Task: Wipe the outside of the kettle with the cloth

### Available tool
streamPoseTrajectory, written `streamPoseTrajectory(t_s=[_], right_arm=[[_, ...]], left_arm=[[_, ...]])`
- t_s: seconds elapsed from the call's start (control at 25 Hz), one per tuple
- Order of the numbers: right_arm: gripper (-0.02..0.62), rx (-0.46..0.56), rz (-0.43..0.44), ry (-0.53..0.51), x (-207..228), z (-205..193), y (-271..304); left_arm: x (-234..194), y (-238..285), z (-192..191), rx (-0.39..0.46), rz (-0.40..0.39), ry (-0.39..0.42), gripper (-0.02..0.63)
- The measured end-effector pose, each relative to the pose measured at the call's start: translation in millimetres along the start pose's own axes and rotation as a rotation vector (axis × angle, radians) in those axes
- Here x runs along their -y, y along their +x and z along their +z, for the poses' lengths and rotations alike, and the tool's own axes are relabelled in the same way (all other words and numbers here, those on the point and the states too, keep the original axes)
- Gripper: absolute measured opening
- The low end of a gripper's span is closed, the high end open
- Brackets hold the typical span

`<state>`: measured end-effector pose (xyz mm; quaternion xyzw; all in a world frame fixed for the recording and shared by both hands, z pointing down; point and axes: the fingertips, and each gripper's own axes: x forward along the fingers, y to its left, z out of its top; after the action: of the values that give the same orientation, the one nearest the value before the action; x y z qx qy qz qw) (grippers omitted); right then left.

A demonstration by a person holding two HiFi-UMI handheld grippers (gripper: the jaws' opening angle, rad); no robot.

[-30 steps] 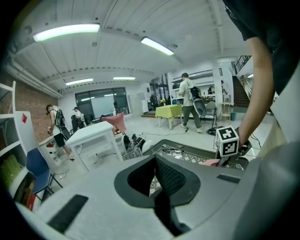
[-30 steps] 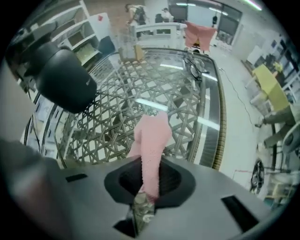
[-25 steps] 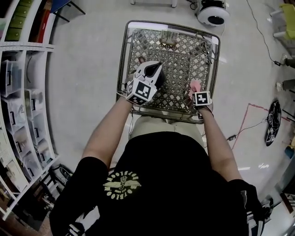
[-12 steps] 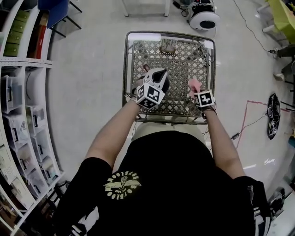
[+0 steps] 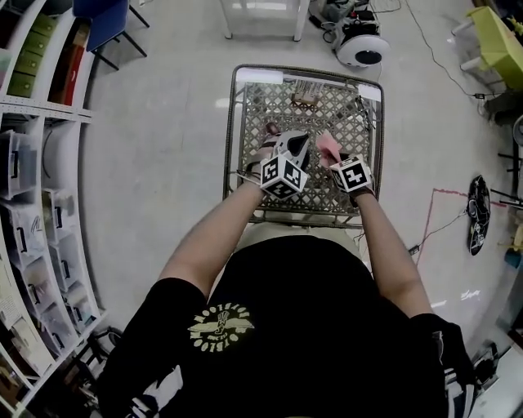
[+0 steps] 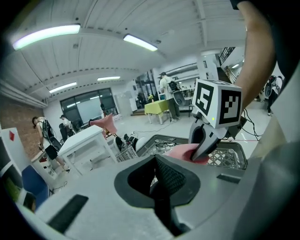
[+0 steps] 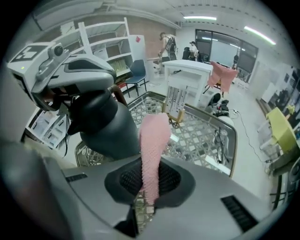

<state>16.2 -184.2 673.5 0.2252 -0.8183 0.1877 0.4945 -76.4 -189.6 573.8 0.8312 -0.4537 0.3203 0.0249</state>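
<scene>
A dark grey kettle (image 5: 294, 145) hangs over the metal lattice table (image 5: 242, 122), held from above by my left gripper (image 5: 280, 157), which is shut on its top handle. In the left gripper view my own jaws (image 6: 161, 176) are pressed together and the kettle is hidden below them. Just to the right, my right gripper (image 5: 337, 160) is shut on a pink cloth (image 5: 328, 146). The right gripper view shows the cloth (image 7: 152, 138) sticking up from between the pads (image 7: 147, 180), with the kettle's rounded body (image 7: 101, 129) close on its left. Whether cloth and kettle touch I cannot tell.
A small wooden rack (image 5: 304, 100) stands at the table's far side and dark cables (image 5: 364, 106) lie by its right rim. Storage shelves (image 5: 41, 204) line the left. On the floor beyond are a white table (image 5: 261, 12), a blue chair (image 5: 102, 20) and a round white device (image 5: 359, 49).
My right gripper has risen and moved left with the pink cloth, ending close beside the kettle. The left gripper still holds the kettle in about the same place.
</scene>
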Motion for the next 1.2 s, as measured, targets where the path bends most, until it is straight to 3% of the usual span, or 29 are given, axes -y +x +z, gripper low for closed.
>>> streamPoseTrajectory(t_s=[0.36,0.52,0.88,1.2], right_arm=[[0.037,0.048,0.054,-0.127,-27.1,45.3,19.1],[0.037,0.02,0.071,-0.167,-43.1,41.2,20.3],[0.035,-0.058,0.114,-0.391,-82.9,12.8,3.8],[0.037,-0.004,0.219,-0.404,-122.6,-0.3,-5.8]], left_arm=[[0.5,6.2,-0.8,-0.023,0.008,0.031,0.006],[3.7,3.9,-4.6,-0.02,0.006,0.038,0.006],[2.9,0.9,-2.4,-0.008,-0.023,0.05,0.006],[2.9,1.5,4.5,-0.01,-0.048,0.05,0.006]])
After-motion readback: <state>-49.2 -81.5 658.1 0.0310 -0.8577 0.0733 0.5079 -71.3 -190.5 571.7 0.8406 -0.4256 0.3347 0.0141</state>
